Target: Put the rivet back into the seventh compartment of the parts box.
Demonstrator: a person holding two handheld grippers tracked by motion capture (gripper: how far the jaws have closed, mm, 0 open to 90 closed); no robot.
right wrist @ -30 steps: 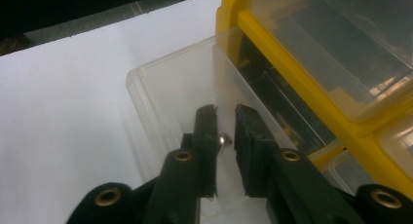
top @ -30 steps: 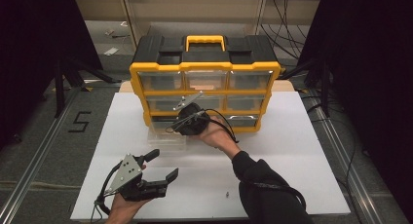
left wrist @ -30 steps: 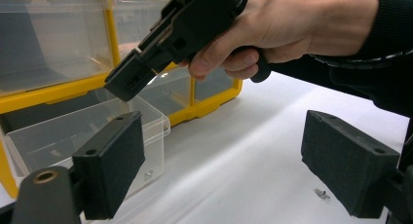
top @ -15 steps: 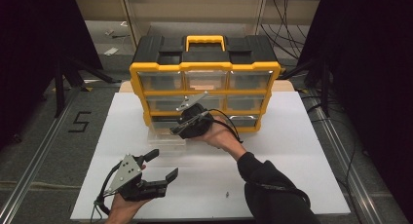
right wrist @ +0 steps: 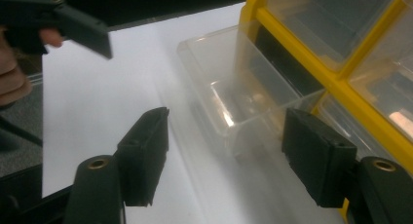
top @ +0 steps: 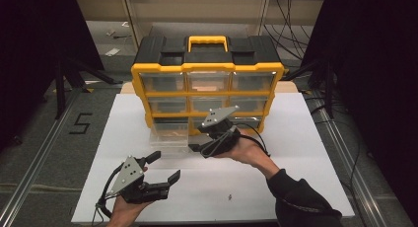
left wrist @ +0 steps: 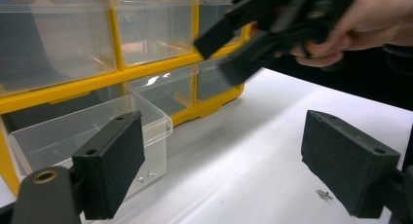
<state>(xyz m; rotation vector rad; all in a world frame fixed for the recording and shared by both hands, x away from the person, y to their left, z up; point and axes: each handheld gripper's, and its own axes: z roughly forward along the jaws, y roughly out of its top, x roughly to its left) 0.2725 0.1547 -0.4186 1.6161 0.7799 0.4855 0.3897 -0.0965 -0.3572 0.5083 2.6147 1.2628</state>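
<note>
A yellow and black organizer [top: 207, 66] with clear drawers stands at the back of the white table. Its bottom-left drawer [top: 170, 137] [right wrist: 234, 97] [left wrist: 97, 131] is pulled out, and a couple of small screws lie in it. My right gripper [top: 197, 150] [right wrist: 229, 151] hovers just right of that drawer, apart from it. Its jaws have just been opening and nothing is pressed between the pads. My left gripper [top: 166, 165] [left wrist: 229, 160] stands open and empty near the front left. The right gripper [left wrist: 243, 44] also crosses the top of the left gripper view.
A small screw [top: 230, 196] [left wrist: 322, 195] lies loose on the white table top [top: 305, 177] near the front, right of my left gripper. The other drawers of the organizer are pushed in. Dark floor and rails run along both sides of the table.
My right gripper has drawn back from the pulled-out drawer, to the right and toward the person, and its jaws have spread. The left gripper has stayed put.
</note>
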